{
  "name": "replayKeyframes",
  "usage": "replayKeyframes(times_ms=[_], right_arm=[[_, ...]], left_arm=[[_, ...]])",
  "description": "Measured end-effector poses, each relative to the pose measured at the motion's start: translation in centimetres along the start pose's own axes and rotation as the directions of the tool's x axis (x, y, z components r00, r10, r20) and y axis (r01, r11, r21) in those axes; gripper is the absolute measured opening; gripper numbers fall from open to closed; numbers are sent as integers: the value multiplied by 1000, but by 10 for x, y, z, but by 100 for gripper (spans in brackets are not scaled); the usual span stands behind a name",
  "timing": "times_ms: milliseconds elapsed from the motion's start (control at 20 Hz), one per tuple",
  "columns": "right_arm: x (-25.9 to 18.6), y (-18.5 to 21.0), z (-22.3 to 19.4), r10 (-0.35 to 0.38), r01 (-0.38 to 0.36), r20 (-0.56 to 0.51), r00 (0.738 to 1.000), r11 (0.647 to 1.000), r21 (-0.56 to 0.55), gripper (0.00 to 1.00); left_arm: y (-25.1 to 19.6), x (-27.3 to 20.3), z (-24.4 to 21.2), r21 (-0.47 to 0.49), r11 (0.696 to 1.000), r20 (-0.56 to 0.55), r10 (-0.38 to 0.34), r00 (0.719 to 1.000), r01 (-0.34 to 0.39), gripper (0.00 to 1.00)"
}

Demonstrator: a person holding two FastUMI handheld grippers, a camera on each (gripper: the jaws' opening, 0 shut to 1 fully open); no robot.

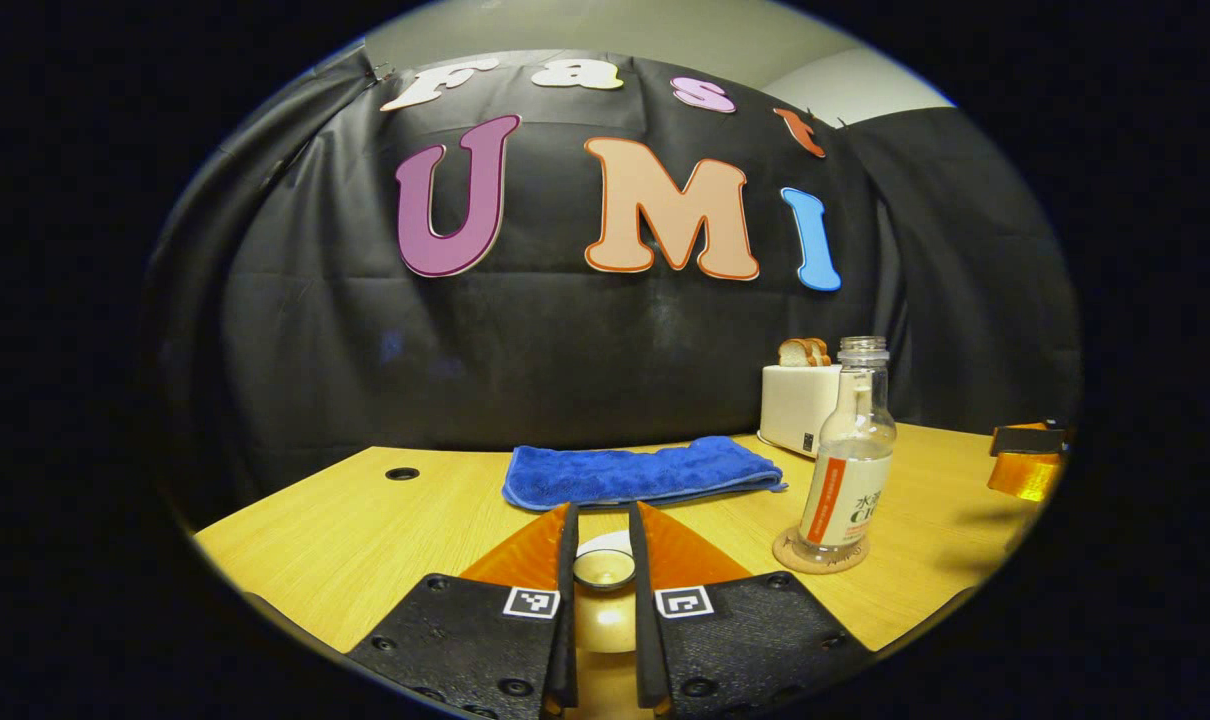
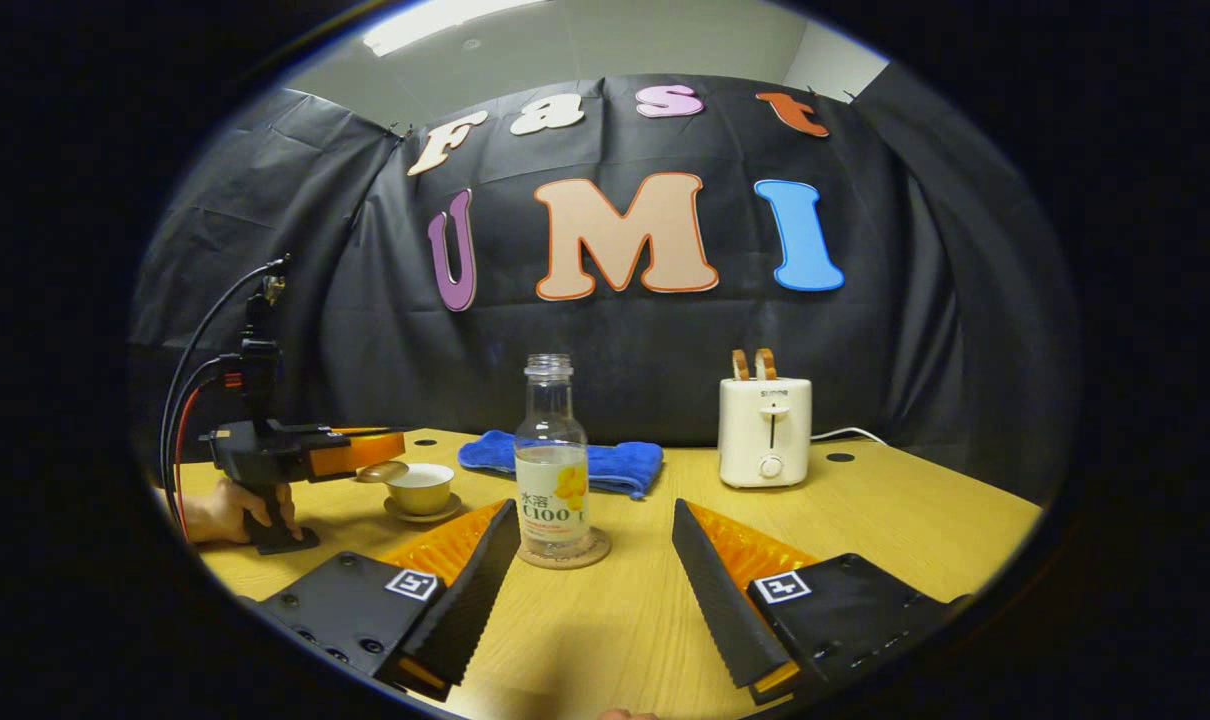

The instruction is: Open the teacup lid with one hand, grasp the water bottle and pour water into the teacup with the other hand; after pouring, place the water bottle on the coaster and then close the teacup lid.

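- Teacup lid [image 2: 383, 471]: in the right gripper view it hangs tilted at the tip of the left claw [image 2: 370, 460], just above and to the left of the open teacup [image 2: 420, 489], which sits on its saucer [image 2: 422, 512] on the worktop [image 2: 895, 520].
- In the left gripper view, the left claw [image 1: 605, 560] is nearly closed, both fingers pressing on the lid's small knob, with the cup's pale rim [image 1: 605, 545] just beyond.
- Water bottle [image 2: 552, 460] stands upright, uncapped, on the cork coaster [image 2: 565, 553], partly filled; from the bottle's placement I judge the pouring is finished.
- Right claw [image 2: 595, 560] is wide open and holds nothing, fingers on either side of the bottle but apart from it.
- Step in hand, as I judge it: setting the lid back on the cup.
- To do it well: level the lid, centre it over the rim, lower slowly until it seats all round, then release; a tilted drop could chip the rim or slop the water.
- Beyond stand a folded blue towel [image 2: 605, 462] and a toaster [image 2: 765, 430] with bread, well clear.
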State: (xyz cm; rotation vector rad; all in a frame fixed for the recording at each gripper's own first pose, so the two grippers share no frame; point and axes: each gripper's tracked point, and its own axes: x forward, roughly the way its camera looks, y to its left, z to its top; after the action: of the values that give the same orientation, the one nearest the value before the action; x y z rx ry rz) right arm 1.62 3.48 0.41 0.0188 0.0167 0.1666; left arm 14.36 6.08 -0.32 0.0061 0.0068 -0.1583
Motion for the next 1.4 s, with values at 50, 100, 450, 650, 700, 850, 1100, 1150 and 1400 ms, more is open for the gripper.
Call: replayKeyframes(times_ms=[50,100,450,650,700,850,1100,1150,1400], right_arm=[[-2,-2,0,0,0,0,1000,1000,0,92],[-3,-2,0,1,-1,1,1000,1000,0,92],[-5,-5,-1,4,-4,0,1000,1000,3,98],[-3,-3,1,2,-2,-5,1000,1000,3,100],[-4,-3,1,2,-2,-5,1000,1000,4,99],[-3,-3,1,1,-1,-7,1000,1000,4,98],[-5,-3,1,0,0,-6,1000,1000,4,92],[-4,-3,1,0,0,-6,1000,1000,3,92],[-6,-3,1,1,-1,-6,1000,1000,3,92]], left_arm=[[-3,5,-1,-2,1000,-3,-2,1000,2,20],[-4,10,-2,1,1000,-5,-2,1000,2,20],[-14,27,-4,15,1000,-24,-15,1000,16,20],[-14,28,-4,20,1000,-30,-12,999,12,20],[-13,28,-6,23,1000,-34,-7,999,8,20],[-16,30,-9,43,999,-60,-2,998,5,20],[-17,30,-13,64,998,-90,1,996,5,20],[-18,29,-13,63,998,-90,1,996,5,20],[-21,25,-9,52,999,-81,-9,997,13,25]])
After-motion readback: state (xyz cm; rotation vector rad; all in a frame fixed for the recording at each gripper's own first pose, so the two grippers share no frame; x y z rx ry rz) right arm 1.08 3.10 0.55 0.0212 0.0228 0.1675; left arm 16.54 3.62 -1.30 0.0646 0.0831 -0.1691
